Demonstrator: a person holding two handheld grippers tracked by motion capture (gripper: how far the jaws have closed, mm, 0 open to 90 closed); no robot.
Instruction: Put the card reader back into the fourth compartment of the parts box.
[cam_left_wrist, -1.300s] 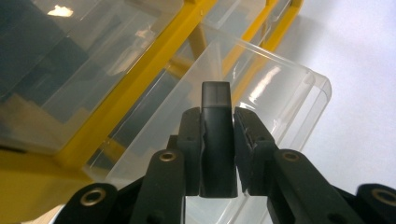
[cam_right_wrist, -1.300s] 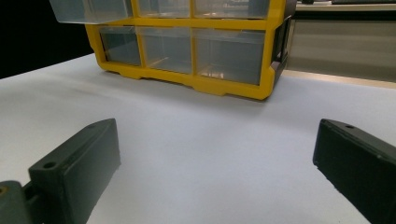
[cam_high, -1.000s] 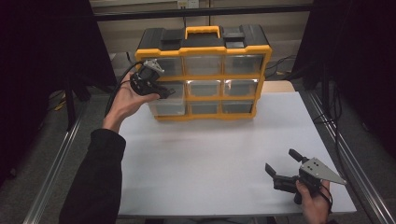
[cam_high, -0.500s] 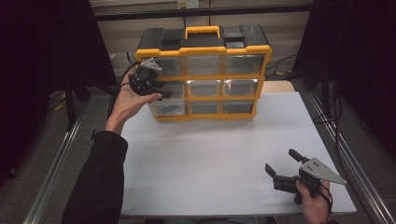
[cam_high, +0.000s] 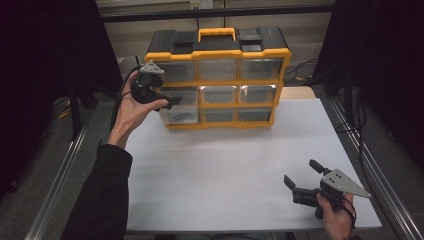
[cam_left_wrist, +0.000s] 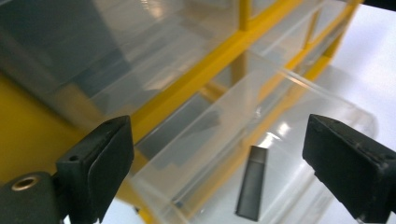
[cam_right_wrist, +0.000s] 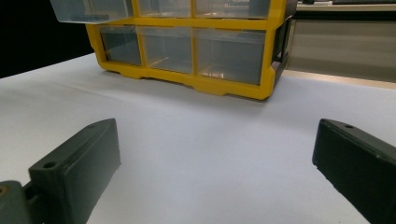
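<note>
Left gripper (cam_high: 167, 100) sits at the yellow organizer's (cam_high: 220, 77) middle-left clear drawer (cam_high: 180, 97), which stands pulled out with a dark flat piece (cam_left_wrist: 252, 182) lying in it; its fingers have just been opening and now stand released, nothing between them. Looks like the drawer pull's done, so next up is probably reaching in for that piece. Right gripper (cam_high: 302, 180) hangs over the white desk (cam_high: 220, 170) near the front right corner, fingers spread and empty.

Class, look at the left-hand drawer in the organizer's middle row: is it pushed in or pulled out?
Pulled out. The drawer juts forward of the yellow frame; the left gripper is at its front.
</note>
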